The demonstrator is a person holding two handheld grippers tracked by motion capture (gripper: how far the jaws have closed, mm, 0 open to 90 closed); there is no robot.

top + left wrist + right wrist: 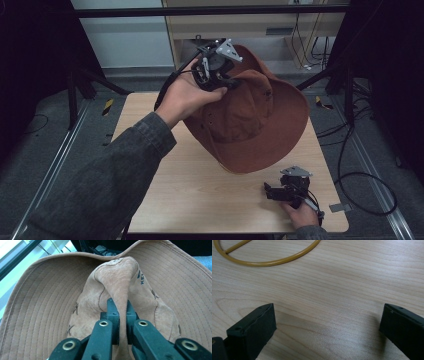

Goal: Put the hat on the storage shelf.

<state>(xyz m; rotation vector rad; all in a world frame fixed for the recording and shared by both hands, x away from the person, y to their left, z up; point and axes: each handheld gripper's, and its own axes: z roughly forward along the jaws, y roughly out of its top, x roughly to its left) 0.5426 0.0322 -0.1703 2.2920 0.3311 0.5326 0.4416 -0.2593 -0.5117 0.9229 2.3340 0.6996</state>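
Black left tool (119, 315) clamped on a fold of the hat's (250, 120) crown, jaws pinching brown suede between them. Held up off the desk (200, 190), tilted, brim hanging toward the desk's middle, underside of brim wide around the tool in the left gripper view. Right tool (272, 192) resting low at near right corner of desk, jaws wide apart, nothing between them, hat just beyond it and not touching. Yellow wire ring (267, 263) flat on the desk ahead of right tool, likely a stand or hoop. Judging: pickup done, hat lifted; placing or hanging still to do, destination unclear.
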